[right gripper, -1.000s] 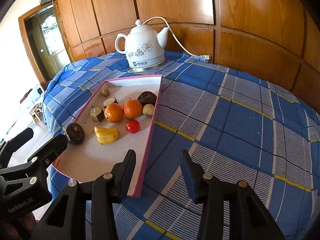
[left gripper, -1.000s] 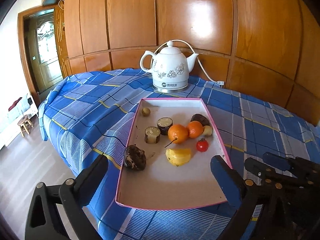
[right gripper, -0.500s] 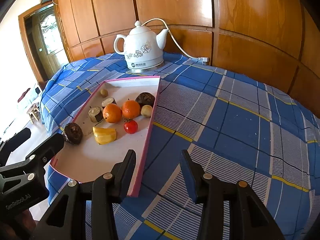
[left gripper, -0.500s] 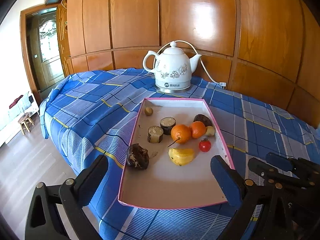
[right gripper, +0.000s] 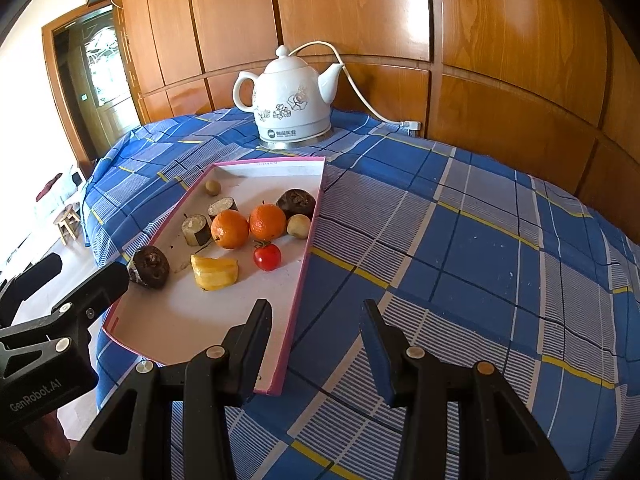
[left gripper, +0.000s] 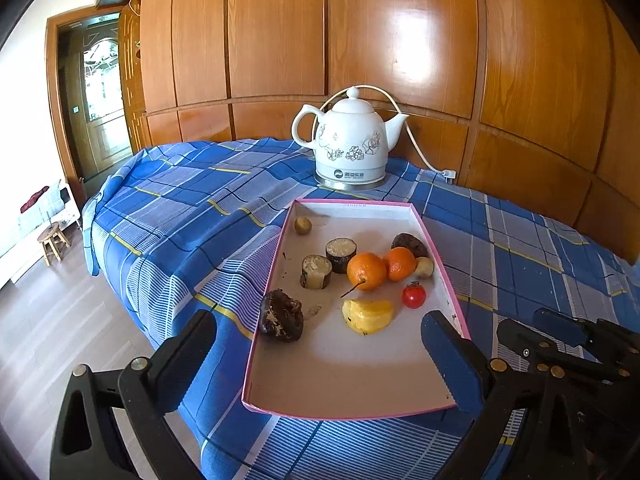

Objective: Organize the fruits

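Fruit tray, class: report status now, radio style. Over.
Left gripper open, empty, hovering over tray near end. Right gripper open, empty, astride tray's right rim. Oranges, tomato, yellow piece loose in tray. Nothing blocking.

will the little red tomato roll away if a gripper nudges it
Probably. The tomato looks round and smooth, sitting loose on the flat tray, so a nudge would likely roll it. The tray's raised rim should stop it. Its glossy skin may slip between hard fingers, and too firm a squeeze could split it.
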Demonstrator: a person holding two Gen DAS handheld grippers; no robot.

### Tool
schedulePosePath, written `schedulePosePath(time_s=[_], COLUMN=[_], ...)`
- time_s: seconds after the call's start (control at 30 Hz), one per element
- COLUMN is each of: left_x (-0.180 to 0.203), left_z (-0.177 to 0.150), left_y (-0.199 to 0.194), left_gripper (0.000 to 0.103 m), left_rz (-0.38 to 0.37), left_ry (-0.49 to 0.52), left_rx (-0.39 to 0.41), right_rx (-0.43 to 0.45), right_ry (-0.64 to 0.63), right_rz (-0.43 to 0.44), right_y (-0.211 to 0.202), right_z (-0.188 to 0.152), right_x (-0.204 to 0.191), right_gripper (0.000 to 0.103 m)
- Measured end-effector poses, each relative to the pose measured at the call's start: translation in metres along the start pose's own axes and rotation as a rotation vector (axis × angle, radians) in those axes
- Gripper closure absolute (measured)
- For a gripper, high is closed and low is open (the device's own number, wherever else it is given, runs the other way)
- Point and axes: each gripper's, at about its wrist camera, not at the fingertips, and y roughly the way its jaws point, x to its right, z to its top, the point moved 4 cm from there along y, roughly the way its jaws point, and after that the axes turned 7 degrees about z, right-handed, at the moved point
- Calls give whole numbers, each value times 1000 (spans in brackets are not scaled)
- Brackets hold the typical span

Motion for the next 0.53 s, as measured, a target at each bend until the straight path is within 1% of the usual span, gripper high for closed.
schedulePosePath(time_s=[0.43,0.53], left_x=[-1,-1], left_z=[0,0], left_y=[1,5], left_gripper=[0,0], left_rz=[2,-10], left_ry=[-6,-11], left_rx=[-8,-28], right_rx=[-5,-5], right_ry=[-1,34], right_rz=[7,14], right_y=[1,0], right_z=[1,5], right_x=[0,16], right_gripper=[57,57])
